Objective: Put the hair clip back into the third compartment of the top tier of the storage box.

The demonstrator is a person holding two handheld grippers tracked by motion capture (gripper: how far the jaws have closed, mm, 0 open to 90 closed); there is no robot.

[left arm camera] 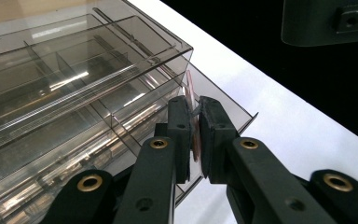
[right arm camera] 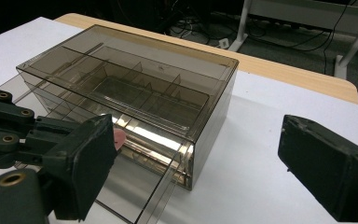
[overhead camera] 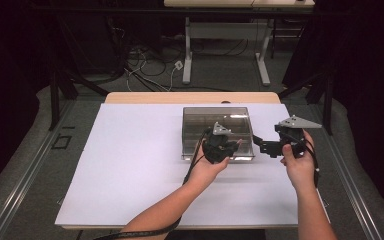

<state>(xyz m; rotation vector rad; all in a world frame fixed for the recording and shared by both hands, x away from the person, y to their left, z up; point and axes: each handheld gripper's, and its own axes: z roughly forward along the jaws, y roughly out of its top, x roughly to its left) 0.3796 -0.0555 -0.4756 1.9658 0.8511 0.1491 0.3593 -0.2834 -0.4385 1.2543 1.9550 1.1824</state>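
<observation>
Smoky transparent plastic organiser box [overhead camera: 217, 131] with thin inner dividers sits centre of the high view on the matte white tabletop [overhead camera: 130, 170]; its lower drawer [left arm camera: 219, 100] is pulled out — the left gripper [left arm camera: 195, 135] pinches the drawer's front wall; the right gripper [right arm camera: 196, 172], jaws spread, hovers beside the box's right corner.

White sheet [overhead camera: 130, 165] over wooden table [overhead camera: 145, 97]; perhaps cables [overhead camera: 145, 65] behind.
</observation>
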